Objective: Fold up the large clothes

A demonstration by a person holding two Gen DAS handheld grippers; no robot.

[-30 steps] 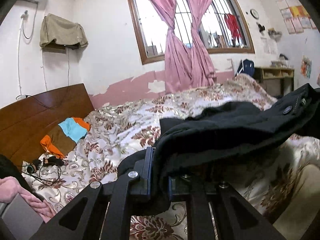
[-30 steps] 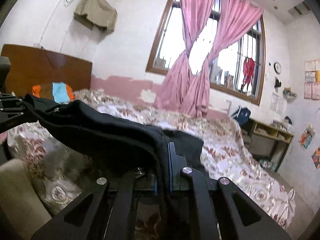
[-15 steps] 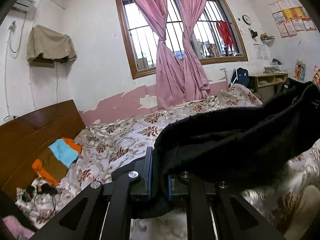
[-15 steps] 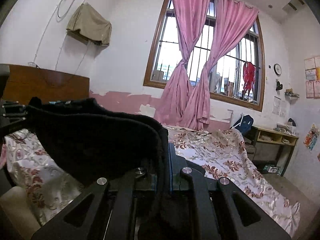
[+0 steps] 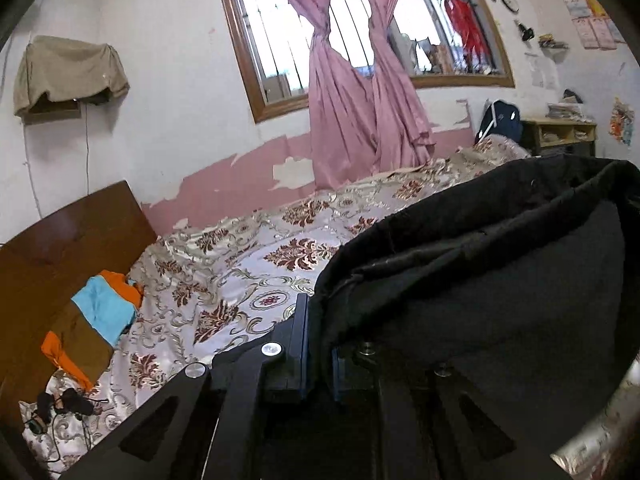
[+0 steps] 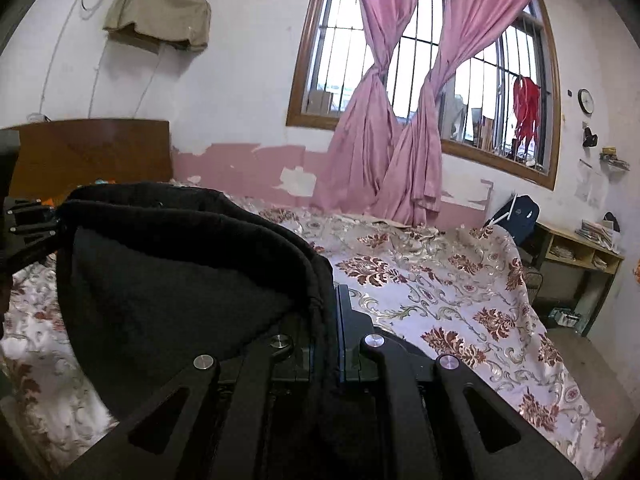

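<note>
The left tongs (image 5: 320,344) are clamped on a hem of the black garment (image 5: 500,280), the cloth pinched between the blue-edged pads. From there the garment rises and spreads to the right, filling the lower right of the left view and hiding the right finger. The right tongs (image 6: 326,336) are clamped on another edge of the same garment (image 6: 172,280), which bulges away to the left in thick folded layers. At the far left of the right view the other tool shows as a black frame touching the garment's far end. The garment hangs stretched between the two tongs, lifted above the bed (image 5: 248,280), not lying on it.

The bed carries a pale floral cover (image 6: 440,300). Near the wooden headboard (image 5: 60,248) lies a folded cloth in orange, blue and brown (image 5: 96,320), and below it a dark headset with a cord (image 5: 60,404). Behind the bed, pink curtains (image 6: 384,140) are knotted before a barred window. A dark backpack (image 6: 516,216) leans by a low shelf (image 6: 580,248).
</note>
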